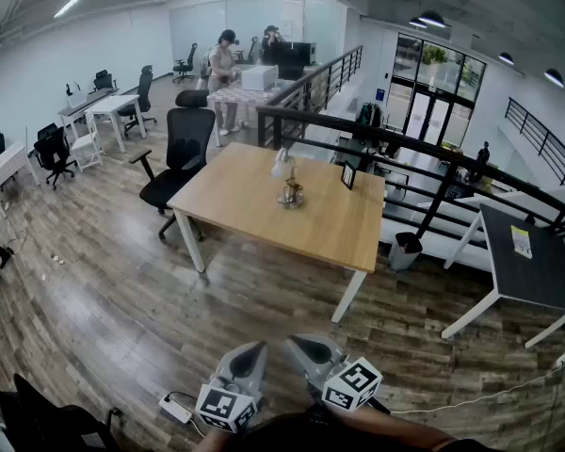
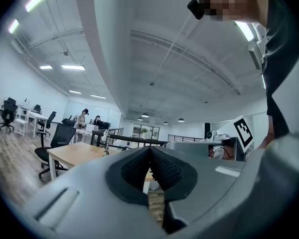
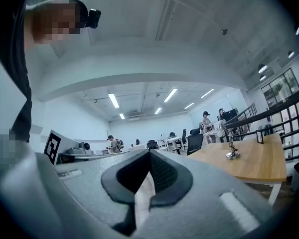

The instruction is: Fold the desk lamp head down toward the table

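- Head view: a small desk lamp [image 1: 288,185] with a white head and a shiny metal base stands near the middle of the light wooden worktop [image 1: 245,210], which has white legs. The lamp's head is raised above its base.
- The left gripper [image 1: 253,349] and right gripper [image 1: 299,344] sit at the bottom edge over the wood-plank floor [image 1: 122,309], well apart from the lamp. Each carries a cube with black-and-white square markers.
- Left gripper view: the dark ribbed fingers [image 2: 139,166] are pressed together at the tips with nothing between them. The lamp [image 2: 105,143] shows far off to their left.
- Right gripper view: the fingers [image 3: 162,173] are likewise pressed together on nothing, with the lamp [image 3: 232,149] far off to the right.
- Writing: a yellow label [image 1: 521,241] lies on the dark grey worktop [image 1: 537,276] at the right, its print too small to read.
- Container: a black waste bin [image 1: 407,250] stands on the floor by the wooden worktop's right corner. Its contents cannot be made out.
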`<act>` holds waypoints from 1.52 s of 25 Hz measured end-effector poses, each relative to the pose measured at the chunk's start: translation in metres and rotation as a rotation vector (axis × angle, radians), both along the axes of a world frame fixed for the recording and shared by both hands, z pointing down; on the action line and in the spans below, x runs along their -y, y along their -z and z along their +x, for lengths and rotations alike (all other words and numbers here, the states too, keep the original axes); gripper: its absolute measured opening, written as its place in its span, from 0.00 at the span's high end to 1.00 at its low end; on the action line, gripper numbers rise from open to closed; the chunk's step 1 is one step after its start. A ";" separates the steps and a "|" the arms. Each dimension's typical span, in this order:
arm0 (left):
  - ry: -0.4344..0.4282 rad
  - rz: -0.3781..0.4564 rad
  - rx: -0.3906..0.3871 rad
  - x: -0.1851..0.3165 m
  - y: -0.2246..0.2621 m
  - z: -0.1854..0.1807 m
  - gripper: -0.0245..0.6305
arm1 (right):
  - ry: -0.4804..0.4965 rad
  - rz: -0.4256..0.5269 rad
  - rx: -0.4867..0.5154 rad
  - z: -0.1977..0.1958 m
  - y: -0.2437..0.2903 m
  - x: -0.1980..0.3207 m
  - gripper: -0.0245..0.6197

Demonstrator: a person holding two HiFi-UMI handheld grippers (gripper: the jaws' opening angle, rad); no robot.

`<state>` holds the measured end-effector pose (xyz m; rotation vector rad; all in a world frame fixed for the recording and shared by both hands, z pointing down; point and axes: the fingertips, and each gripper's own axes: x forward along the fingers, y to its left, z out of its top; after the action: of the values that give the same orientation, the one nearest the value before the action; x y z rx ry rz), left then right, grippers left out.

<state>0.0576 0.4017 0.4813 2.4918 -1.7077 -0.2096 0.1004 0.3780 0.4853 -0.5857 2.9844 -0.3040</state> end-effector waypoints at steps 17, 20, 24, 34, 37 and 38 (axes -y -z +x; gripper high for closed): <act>0.070 -0.008 0.028 0.075 -0.006 0.019 0.96 | 0.083 -0.009 0.071 0.025 0.004 0.069 0.96; 0.091 -0.025 0.008 0.106 -0.006 0.027 0.96 | 0.108 -0.034 0.068 0.033 0.000 0.100 0.96; 0.092 -0.031 -0.012 0.151 -0.013 0.049 0.96 | 0.139 -0.034 0.072 0.049 0.009 0.144 0.96; 0.124 -0.022 0.007 0.222 -0.001 0.089 0.96 | 0.176 -0.090 0.048 0.081 0.000 0.218 0.96; 0.123 -0.031 0.014 0.237 -0.004 0.090 0.96 | 0.164 -0.104 0.041 0.085 -0.004 0.232 0.96; 0.123 -0.032 0.011 0.243 -0.007 0.090 0.96 | 0.161 -0.111 0.040 0.085 -0.007 0.238 0.96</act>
<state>0.1478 0.1590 0.4884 2.3719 -1.8551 -0.1783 0.1856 0.1397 0.4919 -0.3434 2.9962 -0.4903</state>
